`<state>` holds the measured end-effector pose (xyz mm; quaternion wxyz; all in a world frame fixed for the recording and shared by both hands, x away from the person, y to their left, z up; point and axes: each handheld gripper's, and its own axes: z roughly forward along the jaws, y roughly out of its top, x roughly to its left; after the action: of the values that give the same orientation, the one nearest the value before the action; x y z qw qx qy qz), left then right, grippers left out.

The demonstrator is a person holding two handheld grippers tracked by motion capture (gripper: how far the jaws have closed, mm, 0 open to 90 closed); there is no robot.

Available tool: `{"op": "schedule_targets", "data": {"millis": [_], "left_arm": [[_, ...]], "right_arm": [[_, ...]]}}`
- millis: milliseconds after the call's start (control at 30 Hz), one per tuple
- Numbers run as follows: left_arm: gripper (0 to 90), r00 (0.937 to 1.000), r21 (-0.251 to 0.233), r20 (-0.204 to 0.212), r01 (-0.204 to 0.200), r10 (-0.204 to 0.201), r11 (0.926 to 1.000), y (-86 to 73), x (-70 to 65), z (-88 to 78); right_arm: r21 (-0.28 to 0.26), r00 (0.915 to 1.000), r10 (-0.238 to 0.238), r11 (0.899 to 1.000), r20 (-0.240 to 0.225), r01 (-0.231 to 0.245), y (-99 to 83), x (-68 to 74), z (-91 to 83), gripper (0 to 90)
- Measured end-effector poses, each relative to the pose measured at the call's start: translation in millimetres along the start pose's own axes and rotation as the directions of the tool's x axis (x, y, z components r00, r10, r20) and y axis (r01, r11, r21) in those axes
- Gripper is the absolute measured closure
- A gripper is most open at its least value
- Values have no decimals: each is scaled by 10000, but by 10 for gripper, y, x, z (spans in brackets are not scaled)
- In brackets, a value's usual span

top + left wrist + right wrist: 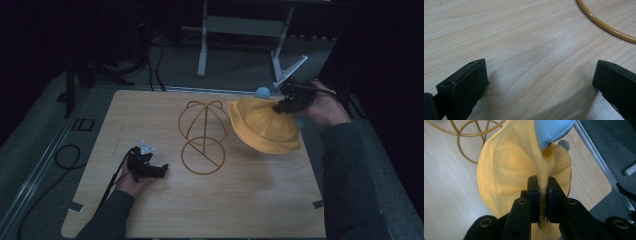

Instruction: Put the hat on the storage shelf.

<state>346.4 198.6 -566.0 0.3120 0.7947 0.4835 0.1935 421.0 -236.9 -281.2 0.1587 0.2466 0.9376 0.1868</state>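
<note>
At a pale wooden table point(250, 200) in a darkened room, a person works a handheld gripper in each hand. On the left, the left gripper point(159, 170) rests low on the tabletop near the front edge, gripped by the left hand point(131, 183), a black cable trailing back along the sleeve; in the left gripper view its two black jaws stand wide apart with bare wood grain between them and nothing held, and a curve of the yellow wire ring point(604, 25) crosses the upper right corner. At the table's centre stands a yellow wire hat stand point(202, 137) (a round hoop base flat on the wood, with a domed frame of arched wires rising behind it). Just to its right, a yellow bucket hat point(265, 127) hangs tilted above the table, its brim drooping towards the wood, its near edge close beside the wire dome. On the far right, the right gripper point(280, 106), held up by the right hand point(325, 107) at the table's right edge, has its jaws pinched tight on a fold of the hat's yellow cloth; in the right gripper view the hat point(509, 170) spreads out beyond the jaws, with a patch of light blue lining point(551, 130) showing at the top
</note>
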Motion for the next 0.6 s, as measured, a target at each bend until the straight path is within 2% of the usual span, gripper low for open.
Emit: {"op": "schedule_targets", "data": {"millis": [600], "left_arm": [[1,10000,4,12,22,-22,10000,0,-1,0]], "right_arm": [[-965,9997,-101,9953,-218,79,8,13,-160,837]]}}
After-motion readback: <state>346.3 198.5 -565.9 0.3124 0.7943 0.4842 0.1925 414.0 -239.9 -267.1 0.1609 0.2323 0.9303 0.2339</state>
